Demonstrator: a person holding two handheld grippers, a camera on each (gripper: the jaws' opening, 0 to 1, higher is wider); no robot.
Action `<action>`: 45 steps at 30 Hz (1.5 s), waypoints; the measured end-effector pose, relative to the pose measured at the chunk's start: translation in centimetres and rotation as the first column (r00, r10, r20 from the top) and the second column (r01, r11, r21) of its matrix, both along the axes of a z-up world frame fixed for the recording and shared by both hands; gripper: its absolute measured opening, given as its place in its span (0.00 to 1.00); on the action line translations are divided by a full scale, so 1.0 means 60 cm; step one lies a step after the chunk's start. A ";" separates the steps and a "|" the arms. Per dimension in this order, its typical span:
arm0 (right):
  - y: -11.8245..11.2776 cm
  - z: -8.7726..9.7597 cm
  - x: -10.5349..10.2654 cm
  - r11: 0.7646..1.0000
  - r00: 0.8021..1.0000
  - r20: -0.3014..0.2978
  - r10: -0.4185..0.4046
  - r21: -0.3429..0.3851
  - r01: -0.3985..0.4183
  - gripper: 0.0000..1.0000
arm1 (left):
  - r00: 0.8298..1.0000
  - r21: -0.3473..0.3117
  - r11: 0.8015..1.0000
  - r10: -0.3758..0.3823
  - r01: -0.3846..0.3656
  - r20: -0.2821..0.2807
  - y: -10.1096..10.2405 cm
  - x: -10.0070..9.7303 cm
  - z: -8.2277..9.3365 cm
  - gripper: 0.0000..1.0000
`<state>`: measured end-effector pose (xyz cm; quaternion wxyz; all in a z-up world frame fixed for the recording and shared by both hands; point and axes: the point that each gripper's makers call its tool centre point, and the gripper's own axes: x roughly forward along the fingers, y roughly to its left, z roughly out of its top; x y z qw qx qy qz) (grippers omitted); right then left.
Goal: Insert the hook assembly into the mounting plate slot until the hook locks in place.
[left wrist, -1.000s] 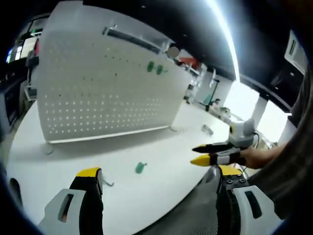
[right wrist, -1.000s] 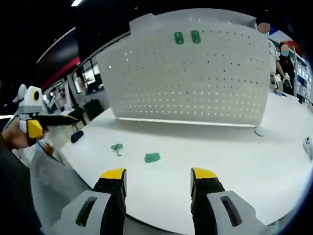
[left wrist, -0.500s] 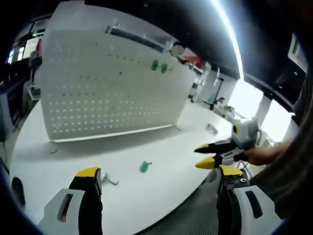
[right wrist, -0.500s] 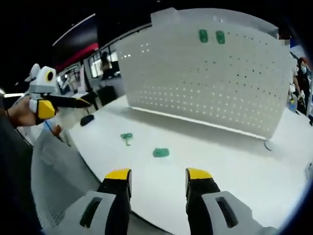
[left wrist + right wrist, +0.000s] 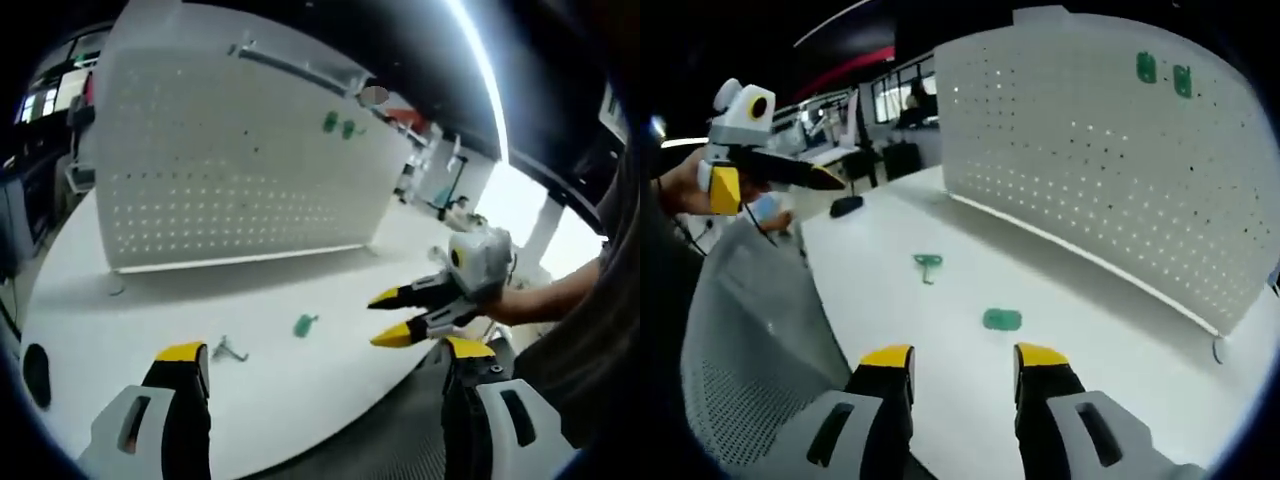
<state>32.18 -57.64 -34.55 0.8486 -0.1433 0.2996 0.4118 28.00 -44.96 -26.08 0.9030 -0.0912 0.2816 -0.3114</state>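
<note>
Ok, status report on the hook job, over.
Both grippers open, empty: left gripper, right gripper. Green hook and green plate lie apart on the table, untouched. Pegboard upright behind. Nothing in the way.

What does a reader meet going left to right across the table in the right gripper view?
Left tongs → black object → green hook → green plate → white pegboard.
</note>
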 end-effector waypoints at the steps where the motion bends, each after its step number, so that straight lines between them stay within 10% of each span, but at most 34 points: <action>1: 0.001 -0.004 0.005 1.000 1.000 0.013 0.014 -0.017 -0.014 0.35 | 1.000 0.000 1.000 0.002 -0.002 -0.003 0.001 0.002 -0.002 0.98; 31: 0.050 -0.106 0.098 0.931 0.958 -0.023 0.286 -0.232 -0.283 0.25 | 0.997 -0.002 0.999 0.036 -0.036 -0.065 0.023 0.016 -0.032 0.97; 45: 0.057 -0.112 0.106 0.816 0.874 0.028 0.485 -0.374 -0.441 0.07 | 0.996 -0.016 0.998 0.052 -0.053 -0.072 0.027 0.015 -0.031 0.96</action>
